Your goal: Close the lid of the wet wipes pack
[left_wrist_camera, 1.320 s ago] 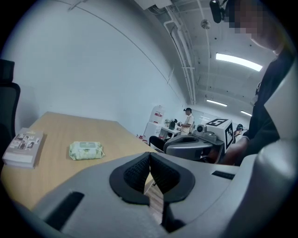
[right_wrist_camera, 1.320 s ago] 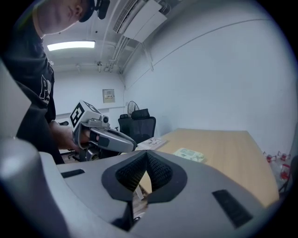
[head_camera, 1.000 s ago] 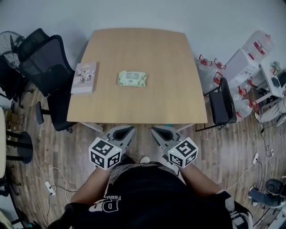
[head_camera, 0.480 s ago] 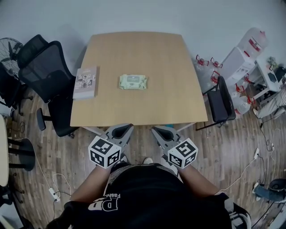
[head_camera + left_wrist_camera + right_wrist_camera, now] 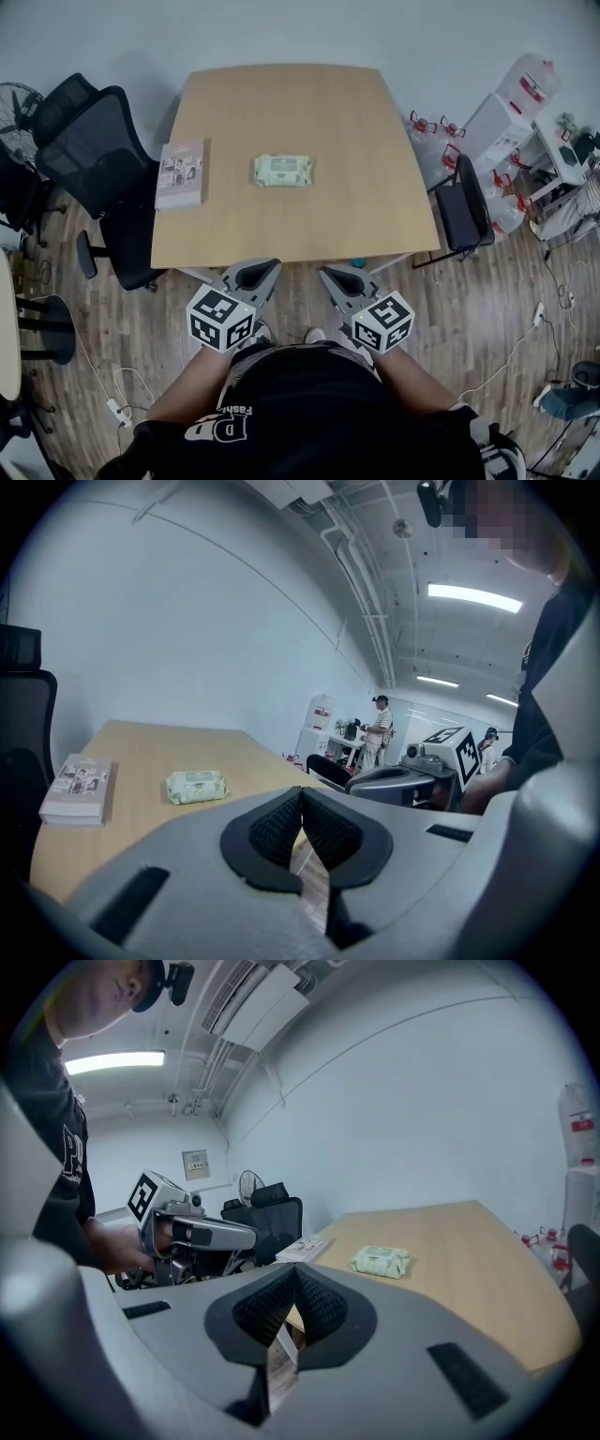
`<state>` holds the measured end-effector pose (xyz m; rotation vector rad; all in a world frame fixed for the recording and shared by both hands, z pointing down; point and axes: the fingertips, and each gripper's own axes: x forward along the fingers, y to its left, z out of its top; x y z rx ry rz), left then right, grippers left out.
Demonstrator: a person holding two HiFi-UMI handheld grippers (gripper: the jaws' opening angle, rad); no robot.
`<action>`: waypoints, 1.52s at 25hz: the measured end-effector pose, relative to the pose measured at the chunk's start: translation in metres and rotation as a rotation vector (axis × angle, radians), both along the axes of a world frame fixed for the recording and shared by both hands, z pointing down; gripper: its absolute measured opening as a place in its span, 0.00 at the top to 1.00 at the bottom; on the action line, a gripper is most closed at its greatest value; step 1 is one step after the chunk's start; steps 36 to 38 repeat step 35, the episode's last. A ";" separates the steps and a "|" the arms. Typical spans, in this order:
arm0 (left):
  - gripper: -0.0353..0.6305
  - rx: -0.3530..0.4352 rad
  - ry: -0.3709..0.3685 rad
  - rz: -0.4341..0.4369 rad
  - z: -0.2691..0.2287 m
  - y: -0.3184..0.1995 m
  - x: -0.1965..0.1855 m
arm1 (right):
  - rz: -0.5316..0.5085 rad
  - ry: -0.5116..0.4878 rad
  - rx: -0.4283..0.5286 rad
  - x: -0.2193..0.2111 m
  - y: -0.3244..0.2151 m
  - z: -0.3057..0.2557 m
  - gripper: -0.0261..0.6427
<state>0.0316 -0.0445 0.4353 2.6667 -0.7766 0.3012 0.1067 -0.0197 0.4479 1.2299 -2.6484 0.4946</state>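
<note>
In the head view, the left gripper [image 5: 251, 279] and right gripper [image 5: 339, 279] sit side by side, short of the near edge of the table [image 5: 281, 103]. The wipes pack [image 5: 283, 171] lies well ahead of both, roughly between their lines. A book [image 5: 181, 174] lies ahead and to the left of the left gripper.

In the left gripper view, the jaws meet at their tips with nothing between them. The pack lies ahead and to their left.

In the right gripper view, the jaws are likewise pressed together and empty. The pack lies ahead and to their right.

From this far off I cannot tell how the lid stands. The pack looks soft and light, so a push from one closed tip may slide it or dent it instead of snapping the lid down, unless the other gripper steadies it.
</note>
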 end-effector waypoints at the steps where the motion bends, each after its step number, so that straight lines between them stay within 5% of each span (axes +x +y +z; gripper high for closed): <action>1: 0.92 0.000 -0.001 0.003 0.001 -0.001 -0.001 | 0.002 0.001 0.000 -0.001 -0.001 0.000 0.95; 38: 0.92 -0.002 -0.022 0.045 0.008 -0.010 -0.003 | -0.004 0.032 -0.015 -0.010 -0.010 0.004 0.95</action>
